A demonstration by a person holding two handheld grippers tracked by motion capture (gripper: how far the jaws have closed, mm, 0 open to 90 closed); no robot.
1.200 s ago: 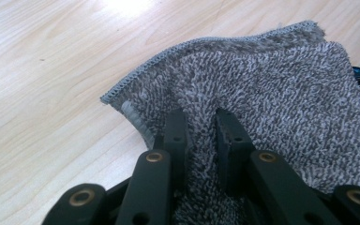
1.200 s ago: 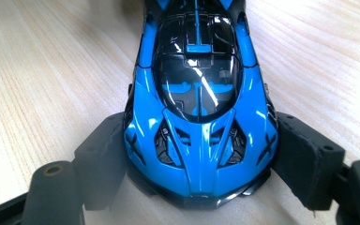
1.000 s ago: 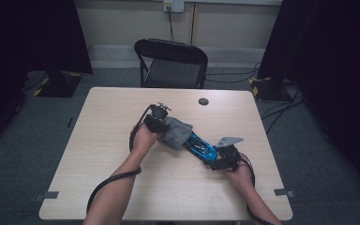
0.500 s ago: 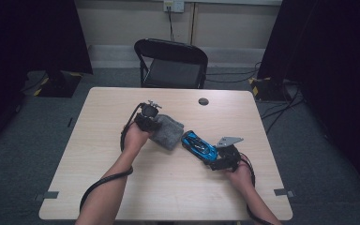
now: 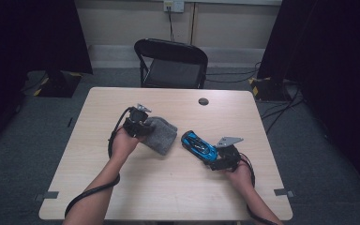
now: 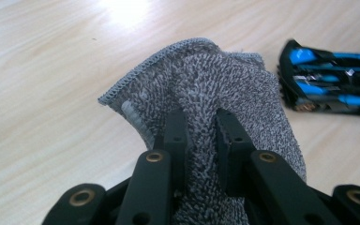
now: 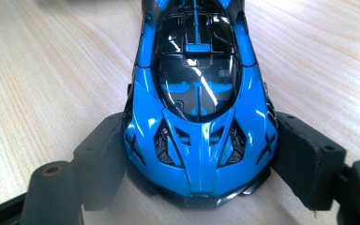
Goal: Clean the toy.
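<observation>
Pale wooden table [image 5: 122, 197] before an empty folding chair [image 5: 171, 61]: cloth and toy car held apart.

Left gripper [image 5: 139, 125], centre-left of the high view, pinches a bunched grey cloth [image 6: 215, 89]; right gripper [image 7: 199, 154], lower right, clamps the blue toy car [image 7: 199, 108] by its flanks, probably steadying it on the tabletop for wiping. The cloth's fold hides the left jaw tips; the car's far end is cut off at the top of the right gripper view.

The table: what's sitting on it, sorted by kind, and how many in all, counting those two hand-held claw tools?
Grey terry cloth: 1
Blue toy sports car: 1
Small dark round disc: 1
Hand-held grippers: 2, left gripper and right gripper
Total: 5
</observation>
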